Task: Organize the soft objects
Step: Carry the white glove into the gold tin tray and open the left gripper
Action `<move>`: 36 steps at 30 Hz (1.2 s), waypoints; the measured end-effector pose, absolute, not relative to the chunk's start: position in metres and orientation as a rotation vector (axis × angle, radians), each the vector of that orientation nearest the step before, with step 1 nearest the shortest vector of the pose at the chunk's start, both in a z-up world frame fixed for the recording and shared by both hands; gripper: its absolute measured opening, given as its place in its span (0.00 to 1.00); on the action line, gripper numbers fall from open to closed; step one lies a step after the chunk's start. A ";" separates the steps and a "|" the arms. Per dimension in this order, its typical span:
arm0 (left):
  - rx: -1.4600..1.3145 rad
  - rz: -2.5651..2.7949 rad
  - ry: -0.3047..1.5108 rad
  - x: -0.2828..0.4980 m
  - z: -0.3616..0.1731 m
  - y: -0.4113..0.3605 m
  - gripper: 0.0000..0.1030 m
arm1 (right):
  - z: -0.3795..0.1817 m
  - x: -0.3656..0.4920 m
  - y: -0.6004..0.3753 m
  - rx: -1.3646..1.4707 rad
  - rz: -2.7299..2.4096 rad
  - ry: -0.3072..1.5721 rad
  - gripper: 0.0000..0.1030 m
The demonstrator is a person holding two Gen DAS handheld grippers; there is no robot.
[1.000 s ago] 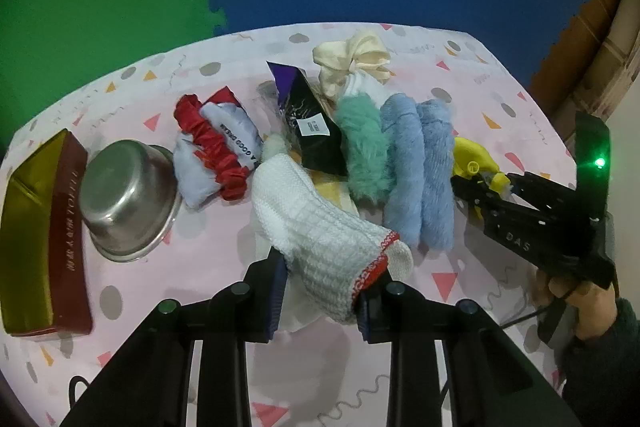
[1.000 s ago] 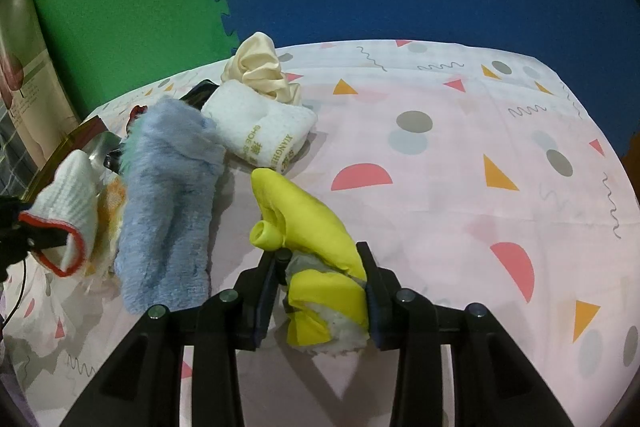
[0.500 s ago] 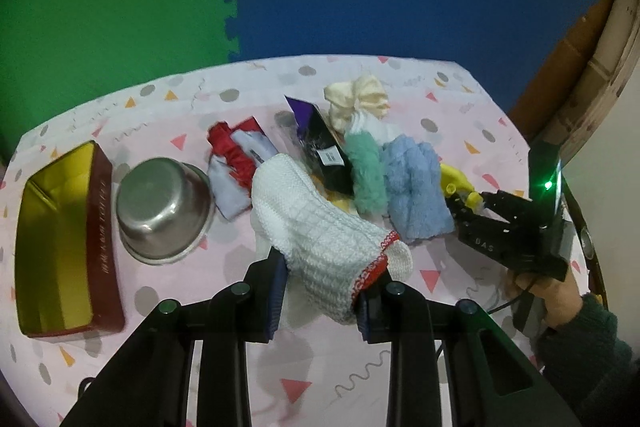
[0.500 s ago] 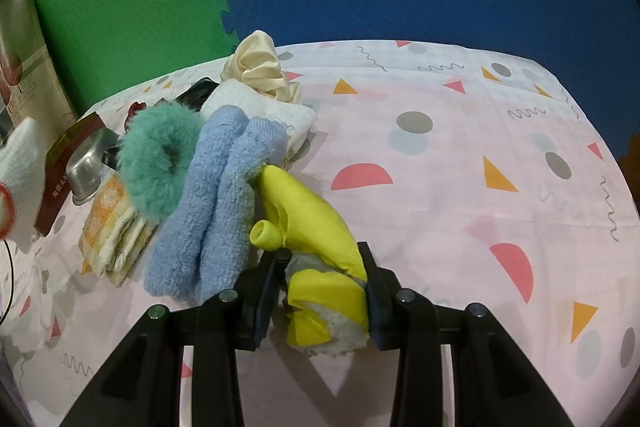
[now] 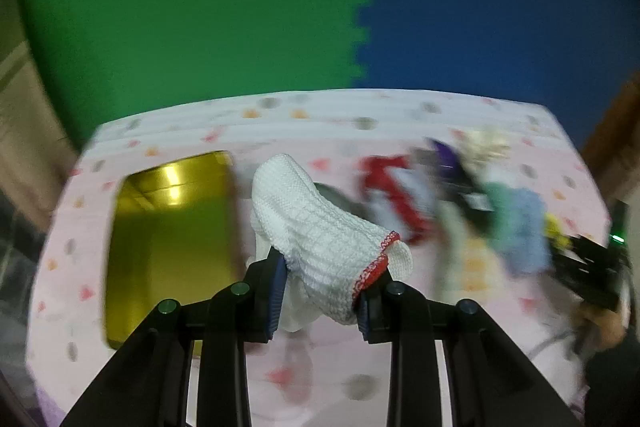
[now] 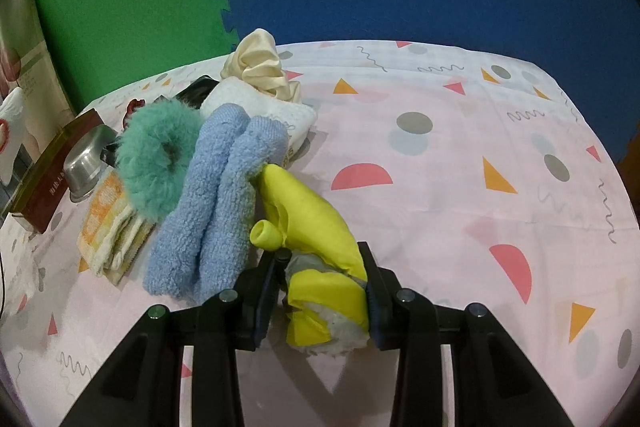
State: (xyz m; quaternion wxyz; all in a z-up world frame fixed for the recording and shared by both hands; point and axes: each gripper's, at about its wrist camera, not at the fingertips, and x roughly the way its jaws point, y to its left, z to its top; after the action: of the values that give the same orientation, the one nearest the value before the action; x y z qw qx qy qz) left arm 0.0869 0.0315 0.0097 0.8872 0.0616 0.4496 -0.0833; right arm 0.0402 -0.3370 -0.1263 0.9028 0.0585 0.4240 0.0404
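left wrist view is smeared by motion blur, with glare on the gold tin (image 5: 172,223); right wrist view is sharp, evenly lit, soft shadows, edges bowed and dark.

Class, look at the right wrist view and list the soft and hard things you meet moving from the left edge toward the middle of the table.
Red-brown box → steel bowl → orange checked cloth → teal furry scrunchie → blue fuzzy towel → yellow rubber glove.

I have a white knit cloth with red trim (image 5: 320,243) pinched in my left gripper (image 5: 320,295), draping forward. A yellow rubber glove (image 6: 316,227) sits clamped in my right gripper (image 6: 322,291); just left of it lie a folded blue towel (image 6: 216,199) and a teal furry scrunchie (image 6: 156,159).
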 end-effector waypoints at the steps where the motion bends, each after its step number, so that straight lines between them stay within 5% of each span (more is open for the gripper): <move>1: 0.129 -0.136 0.938 0.094 0.007 0.044 0.26 | -0.126 0.040 -0.337 0.118 0.082 0.877 0.36; 15: 0.099 0.116 1.075 0.150 -0.061 0.160 0.26 | -0.126 0.040 -0.333 0.089 0.069 0.880 0.36; 36: 0.110 0.121 1.092 0.155 -0.081 0.176 0.40 | -0.126 0.041 -0.326 0.032 0.042 0.888 0.37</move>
State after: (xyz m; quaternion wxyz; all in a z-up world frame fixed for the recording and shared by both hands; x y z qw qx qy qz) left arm 0.1552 0.1758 -0.0811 0.8515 0.0524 0.5186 0.0574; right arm 0.0411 -0.3264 -0.1255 0.9026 0.0155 0.4297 0.0204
